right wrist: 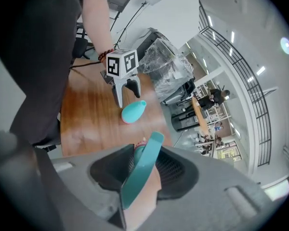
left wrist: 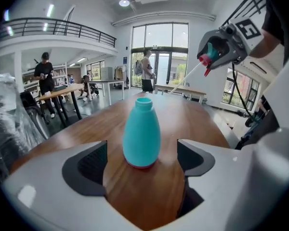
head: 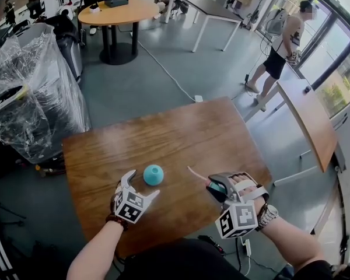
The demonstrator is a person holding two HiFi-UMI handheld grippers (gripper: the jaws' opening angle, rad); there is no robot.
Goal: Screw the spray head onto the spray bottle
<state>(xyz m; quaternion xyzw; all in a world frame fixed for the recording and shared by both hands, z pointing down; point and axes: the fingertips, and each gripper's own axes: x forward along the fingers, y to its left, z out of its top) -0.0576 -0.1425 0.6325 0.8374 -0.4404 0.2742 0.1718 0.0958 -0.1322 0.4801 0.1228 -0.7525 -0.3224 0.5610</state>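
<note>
A teal spray bottle (head: 153,174) stands upright and uncapped on the wooden table (head: 181,133). My left gripper (head: 141,184) sits just in front of it, jaws spread wide. In the left gripper view the bottle (left wrist: 142,131) stands in the gap just beyond the pads (left wrist: 86,165), and neither pad touches it. My right gripper (head: 213,186) hovers to the right of the bottle, shut on the teal spray head (right wrist: 142,170). The head's thin dip tube (head: 195,174) points toward the bottle. The held spray head (left wrist: 213,52) also shows high on the right in the left gripper view.
A heap wrapped in clear plastic (head: 29,92) stands left of the table. A round orange table (head: 118,11) is at the back, and a narrow desk (head: 306,118) stands to the right with a person (head: 280,45) beside it. A cable (head: 163,69) runs across the grey floor.
</note>
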